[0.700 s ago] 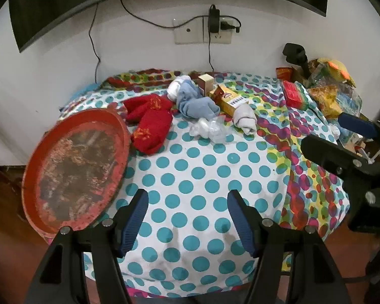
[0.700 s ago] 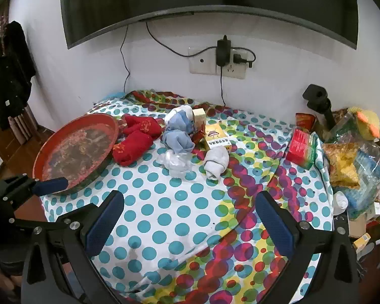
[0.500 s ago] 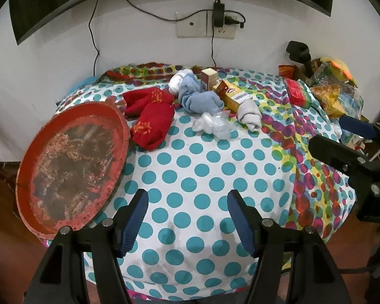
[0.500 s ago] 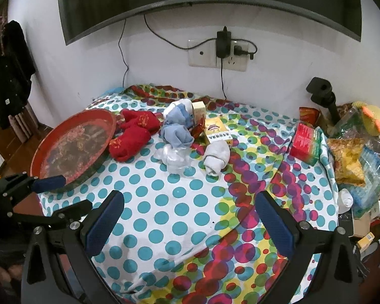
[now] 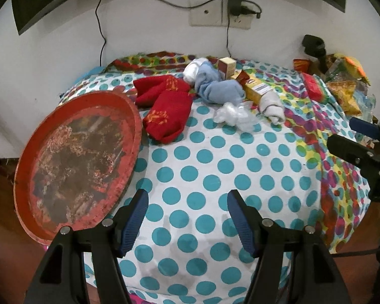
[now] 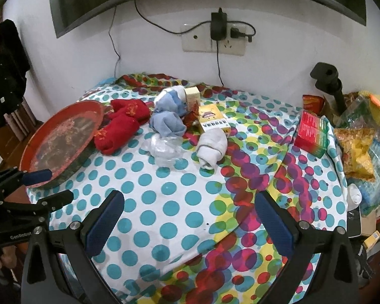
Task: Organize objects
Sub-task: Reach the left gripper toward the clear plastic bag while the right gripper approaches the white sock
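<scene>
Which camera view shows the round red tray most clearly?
The left wrist view: the round red tray lies close and its whole rim and worn inner face show. In the right wrist view it is farther off, foreshortened at the left edge, with the left tongs crossing its near rim.

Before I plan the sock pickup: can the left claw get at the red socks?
Probably yes: the left claw is open, empty, with bare cloth ahead of the red socks; the red tray sits close alongside.

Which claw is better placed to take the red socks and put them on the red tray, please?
Probably the left claw: it hangs open at the tray side, with the red socks just beyond the rim. The right claw is open too, but farther right.
</scene>
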